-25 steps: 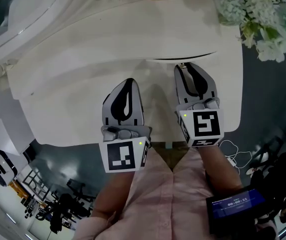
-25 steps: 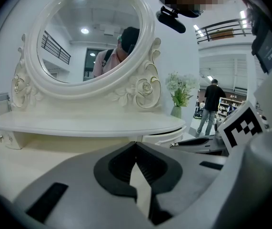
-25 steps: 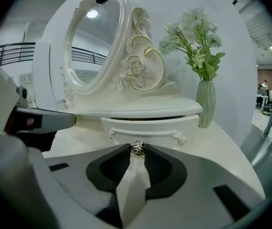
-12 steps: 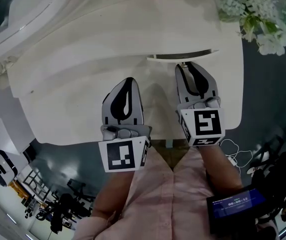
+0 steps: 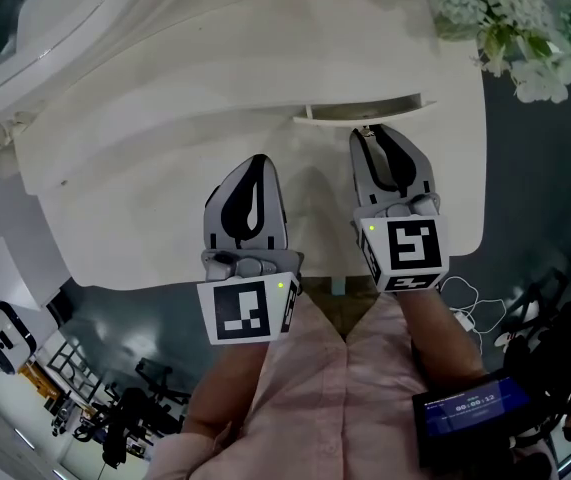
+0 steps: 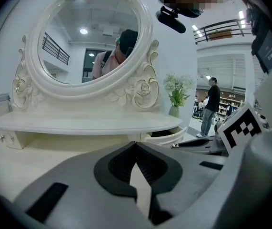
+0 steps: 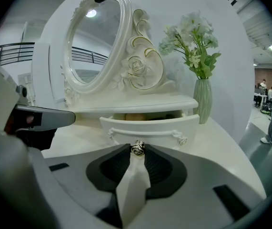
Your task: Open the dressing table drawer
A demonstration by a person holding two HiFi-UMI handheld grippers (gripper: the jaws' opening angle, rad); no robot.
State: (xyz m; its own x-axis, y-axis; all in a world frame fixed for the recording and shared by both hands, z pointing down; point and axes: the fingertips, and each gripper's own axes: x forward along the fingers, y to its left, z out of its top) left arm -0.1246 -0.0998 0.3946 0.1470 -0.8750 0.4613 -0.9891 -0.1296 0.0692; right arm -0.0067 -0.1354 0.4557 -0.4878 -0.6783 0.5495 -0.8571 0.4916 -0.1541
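The cream dressing table (image 5: pixel 165 168) has a small curved drawer (image 7: pixel 150 128) under its raised shelf, at the right. The drawer stands pulled out a little, with a dark gap (image 5: pixel 365 111) above its front. My right gripper (image 7: pixel 137 149) is shut on the drawer's small metal knob (image 7: pixel 137 147), which sits between its tips. In the head view, the right gripper (image 5: pixel 367 133) reaches to the drawer front. My left gripper (image 5: pixel 257 160) hovers over the tabletop beside it, left of the drawer. In its own view the left gripper (image 6: pixel 136 143) is shut, with nothing between its jaws.
An oval mirror (image 6: pixel 90 37) in a carved frame rises behind the shelf. A pale green vase of white flowers (image 7: pixel 201 97) stands right of the drawer. Something yellowish (image 7: pixel 136 117) lies inside the drawer. A person (image 6: pixel 211 104) stands far off, and cables (image 5: pixel 470 313) lie on the floor.
The gap above the drawer front looks slightly wider than a second ago. Both grippers have kept their places.
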